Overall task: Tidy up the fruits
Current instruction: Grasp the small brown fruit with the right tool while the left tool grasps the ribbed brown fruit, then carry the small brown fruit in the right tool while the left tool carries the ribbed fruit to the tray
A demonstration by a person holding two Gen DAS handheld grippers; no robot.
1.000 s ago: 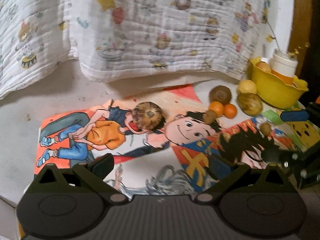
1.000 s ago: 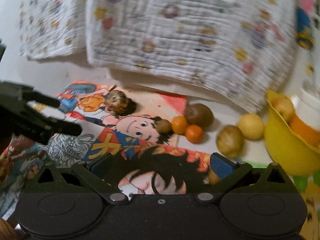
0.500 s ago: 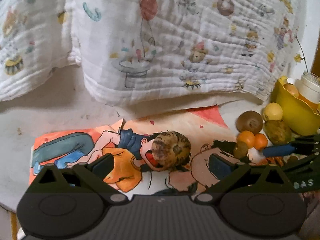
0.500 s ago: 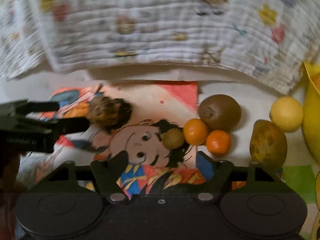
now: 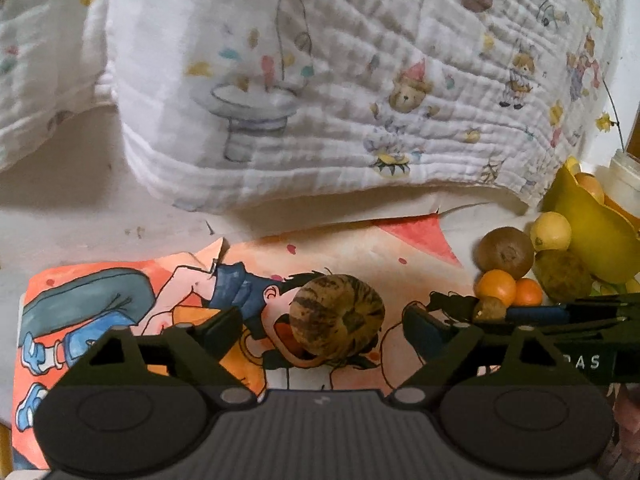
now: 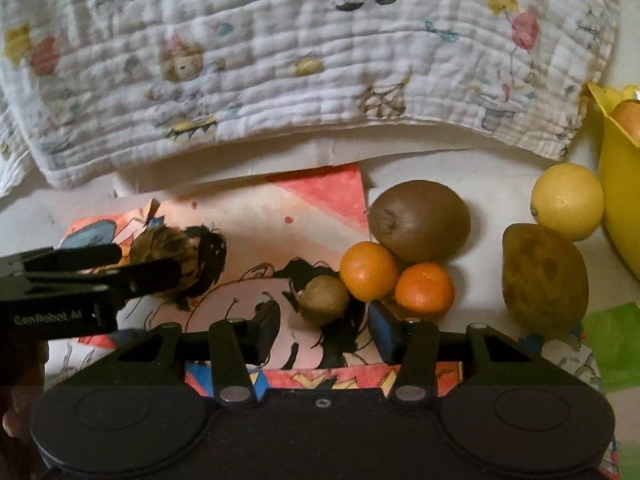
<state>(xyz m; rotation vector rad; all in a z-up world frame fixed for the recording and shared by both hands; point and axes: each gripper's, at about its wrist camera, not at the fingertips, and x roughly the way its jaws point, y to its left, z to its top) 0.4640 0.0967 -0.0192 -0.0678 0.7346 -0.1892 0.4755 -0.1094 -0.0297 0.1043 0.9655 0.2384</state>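
A round brown striped fruit (image 5: 336, 320) lies on the cartoon mat (image 5: 360, 248), between the fingers of my left gripper (image 5: 322, 326). Those jaws are closing, with gaps still on both sides of the fruit. A small brown fruit (image 6: 323, 300) sits just beyond the fingertips of my right gripper (image 6: 326, 326). Its jaws are closing too, and the pads stand apart from the fruit. Each gripper shows side-on in the other's view: the right gripper (image 5: 520, 316) and the left gripper (image 6: 100, 268).
Right of the small fruit lie two oranges (image 6: 369, 270), a kiwi (image 6: 420, 220), a dull green-brown fruit (image 6: 544, 280) and a lemon (image 6: 567, 200). A yellow bowl (image 6: 624, 200) holding fruit stands at the far right beside a jar (image 5: 628, 184). A printed quilt (image 6: 280, 60) hangs behind.
Both grippers have come forward and down: the left onto the striped fruit, the right onto the small brown one. Both pairs of jaws have narrowed, the right far more.
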